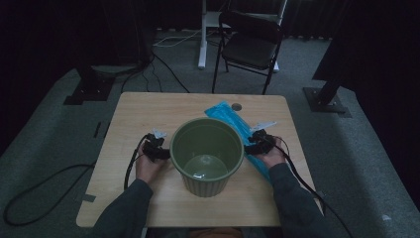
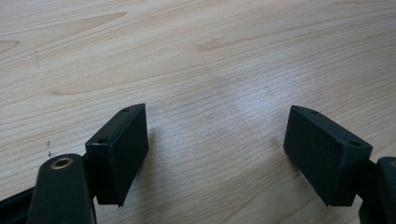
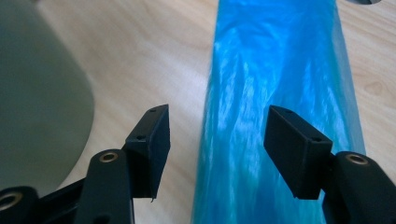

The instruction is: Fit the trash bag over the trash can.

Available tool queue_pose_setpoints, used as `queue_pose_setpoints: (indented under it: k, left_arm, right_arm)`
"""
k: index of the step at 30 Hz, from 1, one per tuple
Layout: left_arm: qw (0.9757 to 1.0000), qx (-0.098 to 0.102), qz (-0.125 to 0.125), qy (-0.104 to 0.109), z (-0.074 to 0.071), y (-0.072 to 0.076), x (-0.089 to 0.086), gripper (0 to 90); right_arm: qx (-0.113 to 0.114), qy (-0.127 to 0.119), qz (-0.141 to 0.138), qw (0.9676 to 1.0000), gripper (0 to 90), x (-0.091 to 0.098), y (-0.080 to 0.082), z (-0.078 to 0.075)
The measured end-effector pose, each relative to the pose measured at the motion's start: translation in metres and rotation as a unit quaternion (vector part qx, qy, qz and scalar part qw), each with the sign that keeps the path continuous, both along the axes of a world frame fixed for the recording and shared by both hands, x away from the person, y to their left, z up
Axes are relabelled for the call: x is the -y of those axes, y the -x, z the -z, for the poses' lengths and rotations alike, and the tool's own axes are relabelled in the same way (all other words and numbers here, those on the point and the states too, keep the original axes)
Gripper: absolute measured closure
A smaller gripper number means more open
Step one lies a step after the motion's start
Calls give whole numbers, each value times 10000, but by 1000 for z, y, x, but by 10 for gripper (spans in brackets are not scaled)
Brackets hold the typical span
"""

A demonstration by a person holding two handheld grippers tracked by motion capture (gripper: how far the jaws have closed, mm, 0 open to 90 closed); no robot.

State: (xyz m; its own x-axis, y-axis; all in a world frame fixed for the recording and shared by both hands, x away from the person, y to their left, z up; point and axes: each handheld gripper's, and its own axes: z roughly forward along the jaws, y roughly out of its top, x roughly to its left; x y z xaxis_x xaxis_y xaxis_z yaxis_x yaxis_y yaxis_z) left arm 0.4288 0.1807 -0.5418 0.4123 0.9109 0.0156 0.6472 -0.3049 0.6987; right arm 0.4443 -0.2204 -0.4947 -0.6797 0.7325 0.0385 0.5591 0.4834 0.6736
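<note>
A green ribbed bucket (image 1: 206, 153) stands upright in the middle of the wooden table (image 1: 143, 109), with nothing in it. A folded blue plastic bag (image 1: 229, 118) lies flat just right of the bucket, running from back to front. My left gripper (image 1: 158, 148) rests by the bucket's left side; its jaws (image 2: 217, 114) stand wide open over bare wood. My right gripper (image 1: 253, 144) sits at the bucket's right side, open, with the blue bag (image 3: 280, 70) below its jaws (image 3: 218, 114) and its pads not pressing on the bag. The bucket's wall (image 3: 37, 93) shows at the left of the right gripper view.
A small grey round mark (image 1: 236, 106) lies on the table behind the bag. Beyond the table stand a black folding chair (image 1: 250, 42), a white stand leg (image 1: 202, 34) and dark stand bases (image 1: 327, 99). Cables (image 1: 44, 193) trail over the carpet at the left.
</note>
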Motion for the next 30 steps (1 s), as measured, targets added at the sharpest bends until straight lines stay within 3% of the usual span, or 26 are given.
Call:
queue_pose_setpoints:
  k: [2, 5, 13, 16, 24, 30]
  left_arm:
    - [10000, 1, 0, 0, 0, 0, 0, 217]
    - [10000, 8, 7, 7, 0, 0, 0, 217]
    - [10000, 9, 8, 12, 0, 0, 0, 217]
    - [10000, 6, 11, 12, 0, 0, 0, 217]
    - [10000, 6, 18, 11, 0, 0, 0, 217]
    - [10000, 3, 21, 17, 0, 0, 1, 217]
  right_arm:
    - [-7, 17, 30, 10000, 398, -4, -5, 1]
    - [-13, 250, 1, 9997, 388, -11, -13, 7]
    - [-116, 542, 270, 9981, 378, -19, -32, 26]
    - [-203, 508, 350, 9979, 373, -18, -36, 31]
    - [-343, 411, 230, 9983, 360, -20, -34, 34]
    - [-383, 608, 373, 9967, 361, -23, -35, 32]
